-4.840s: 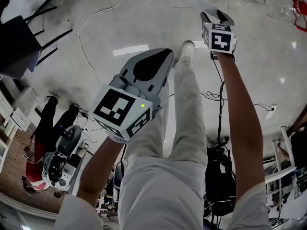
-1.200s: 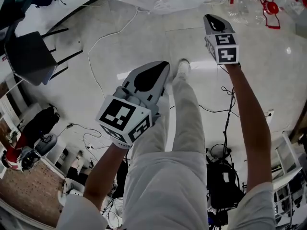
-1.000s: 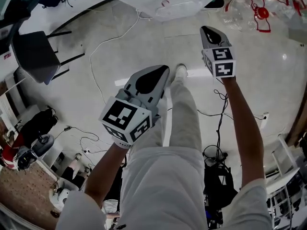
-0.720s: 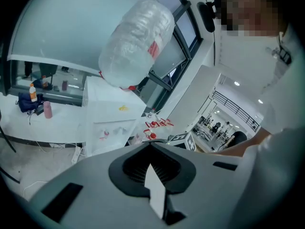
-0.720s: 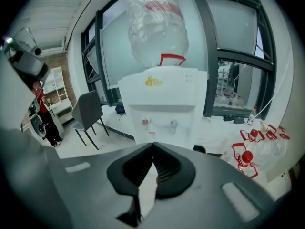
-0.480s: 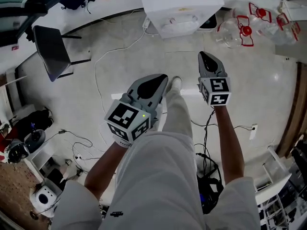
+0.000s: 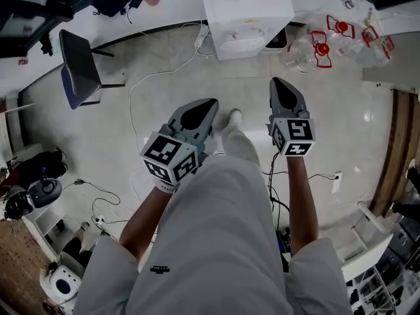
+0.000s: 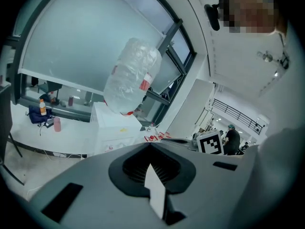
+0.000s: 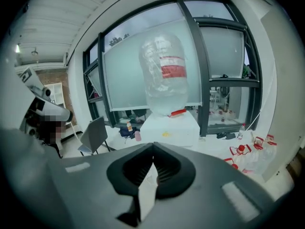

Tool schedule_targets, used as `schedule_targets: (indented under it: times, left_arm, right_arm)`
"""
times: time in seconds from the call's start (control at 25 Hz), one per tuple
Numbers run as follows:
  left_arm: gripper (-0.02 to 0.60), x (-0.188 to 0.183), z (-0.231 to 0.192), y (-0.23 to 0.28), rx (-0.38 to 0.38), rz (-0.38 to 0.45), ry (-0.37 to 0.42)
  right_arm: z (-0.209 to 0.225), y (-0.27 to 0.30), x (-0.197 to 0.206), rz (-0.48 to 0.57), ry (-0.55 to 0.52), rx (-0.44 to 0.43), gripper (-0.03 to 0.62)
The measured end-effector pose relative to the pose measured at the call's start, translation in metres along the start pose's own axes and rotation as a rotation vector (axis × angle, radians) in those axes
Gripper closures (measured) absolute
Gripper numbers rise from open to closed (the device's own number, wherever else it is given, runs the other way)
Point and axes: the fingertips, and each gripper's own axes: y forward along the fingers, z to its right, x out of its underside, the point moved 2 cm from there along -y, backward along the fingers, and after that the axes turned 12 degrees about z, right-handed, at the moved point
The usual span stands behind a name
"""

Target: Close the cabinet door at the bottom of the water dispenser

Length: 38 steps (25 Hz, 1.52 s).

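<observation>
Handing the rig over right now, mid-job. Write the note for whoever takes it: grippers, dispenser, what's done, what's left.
Left hand-held gripper: jaws shut, empty, in the air short of the water dispenser.
Right hand-held gripper: jaws shut, empty, beside it.
Water dispenser: on the floor ahead, bottle on top.
Done: no door stands out from its front in the head view, so it looks closed.
Left: check it sits flush; push if not.
</observation>
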Motion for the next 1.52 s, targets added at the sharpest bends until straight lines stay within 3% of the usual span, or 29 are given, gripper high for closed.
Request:
schedule_targets:
  times: [0.44,0.6,0.84,1.04,1.24,1.52]
  left_arm:
    - [0.580,-0.027,0.021,-0.036,-0.013,0.108,0.068]
    - [0.580,-0.033,0.026,-0.041,-0.009,0.124,0.095]
    - [0.580,-0.048,0.022,-0.048,-0.024,0.162,0.124]
    - [0.580,-0.062,0.030,-0.040,-0.018,0.208,0.136]
    - [0.580,-0.071,0.031,-0.036,-0.024,0.223,0.157]
    - [0.580,-0.081,0.027,-0.037,-0.043,0.233,0.171]
  right_arm:
    - [-0.028,-0.060,-0.063,0.099,-0.020,-0.012,0.589]
    - [-0.025,-0.083,-0.089,0.201,-0.054,0.028,0.589]
    - [-0.022,-0.106,-0.112,0.269,-0.065,0.063,0.590]
    - [-0.023,-0.115,-0.124,0.289,-0.102,0.008,0.589]
    - [-0.027,-0.110,-0.121,0.234,-0.101,-0.012,0.589]
    - [-0.039,-0.094,-0.131,0.268,-0.141,-0.093,0.590]
